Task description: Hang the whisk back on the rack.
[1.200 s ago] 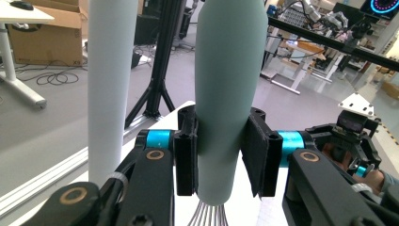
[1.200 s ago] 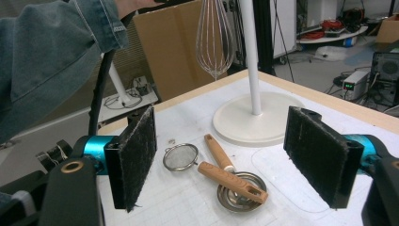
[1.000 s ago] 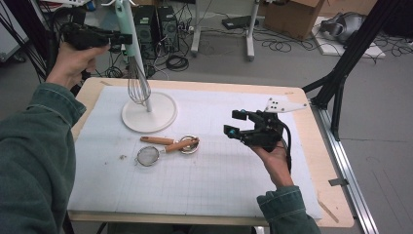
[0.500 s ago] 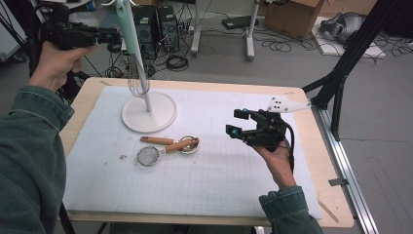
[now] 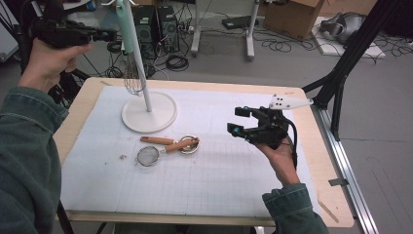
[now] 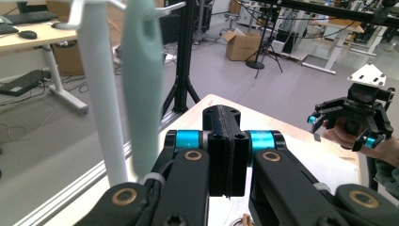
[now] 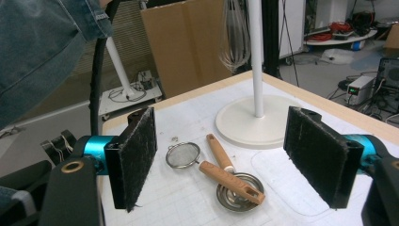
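At the ten o'clock corner of the white mat, the left gripper, jaws pressed together with nothing between them after just closing, sits beside the pale mint silicone handle of a wire whisk hanging on the white pole stand. Hanging looks done. At three o'clock the right gripper hovers with jaws wide, empty. Judged next: the small mesh strainer with wooden handle or the steel measuring cup with wooden handle, lying touching at mat centre, calling for a descent and a grip across one handle.
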`<state>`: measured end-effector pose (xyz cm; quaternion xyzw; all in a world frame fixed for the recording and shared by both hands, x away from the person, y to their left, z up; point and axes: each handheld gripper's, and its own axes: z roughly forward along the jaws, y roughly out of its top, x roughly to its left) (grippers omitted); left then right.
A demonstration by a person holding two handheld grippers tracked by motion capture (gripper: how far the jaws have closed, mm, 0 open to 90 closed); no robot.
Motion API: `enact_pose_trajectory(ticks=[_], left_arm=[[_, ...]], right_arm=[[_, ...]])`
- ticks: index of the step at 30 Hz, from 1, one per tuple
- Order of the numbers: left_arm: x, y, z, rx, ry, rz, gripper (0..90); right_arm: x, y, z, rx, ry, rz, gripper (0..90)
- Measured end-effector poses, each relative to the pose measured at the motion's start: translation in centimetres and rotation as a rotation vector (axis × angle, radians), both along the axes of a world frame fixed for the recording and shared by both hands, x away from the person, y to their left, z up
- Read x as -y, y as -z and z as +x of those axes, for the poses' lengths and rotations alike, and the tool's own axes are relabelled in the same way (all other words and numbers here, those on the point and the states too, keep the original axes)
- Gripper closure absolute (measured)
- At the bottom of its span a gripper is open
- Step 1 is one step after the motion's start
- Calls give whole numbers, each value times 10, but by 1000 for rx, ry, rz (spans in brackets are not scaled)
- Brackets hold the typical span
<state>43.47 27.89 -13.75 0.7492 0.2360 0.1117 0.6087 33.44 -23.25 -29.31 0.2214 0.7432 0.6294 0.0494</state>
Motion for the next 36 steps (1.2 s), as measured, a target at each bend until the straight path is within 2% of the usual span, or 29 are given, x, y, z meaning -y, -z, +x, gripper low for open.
enact_pose_trajectory(ticks=[11, 20, 26, 32, 34, 36], left_arm=[[6, -5, 5, 5, 11, -10, 897], [14, -16, 11, 11, -3, -59, 896], [23, -24, 13, 16, -13, -74, 896], [32, -33, 15, 16, -33, -77, 897], [35, -33, 17, 20, -27, -74, 896], [36, -31, 19, 16, -43, -66, 896]], right_arm=[[5, -1, 3, -1, 16, 4, 250], [0, -1, 8, -8, 18, -17, 252], [3, -1, 8, -8, 26, -14, 251], [9, -2, 7, -1, 52, -9, 216], [10, -3, 5, 0, 74, -13, 198], [11, -3, 5, 4, 80, -13, 190]])
